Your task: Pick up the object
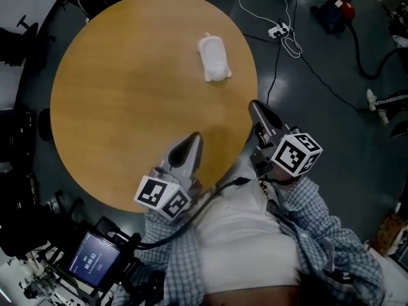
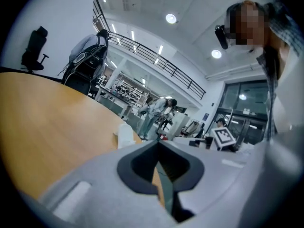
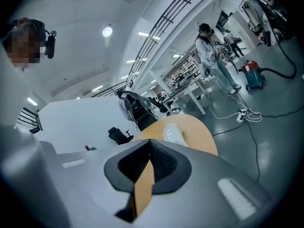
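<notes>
A white, rounded object (image 1: 213,57) lies on the round wooden table (image 1: 127,101), toward its far right side. Both grippers hover low at the table's near edge, well short of the object. My left gripper (image 1: 195,137) is over the tabletop, jaws shut and empty. My right gripper (image 1: 254,105) is at the table's right rim, jaws shut with nothing between them. The left gripper view has the shut left gripper (image 2: 158,143) with the object (image 2: 126,136) beyond its tip. In the right gripper view, the shut right gripper (image 3: 149,141) points at the object (image 3: 173,133).
A power strip (image 1: 279,30) with cables and a red vacuum (image 1: 336,10) lie on the floor past the table's right. A screen device (image 1: 94,260) stands near my left side. Dark chairs (image 1: 16,43) line the left. People stand far off in the hall (image 3: 213,61).
</notes>
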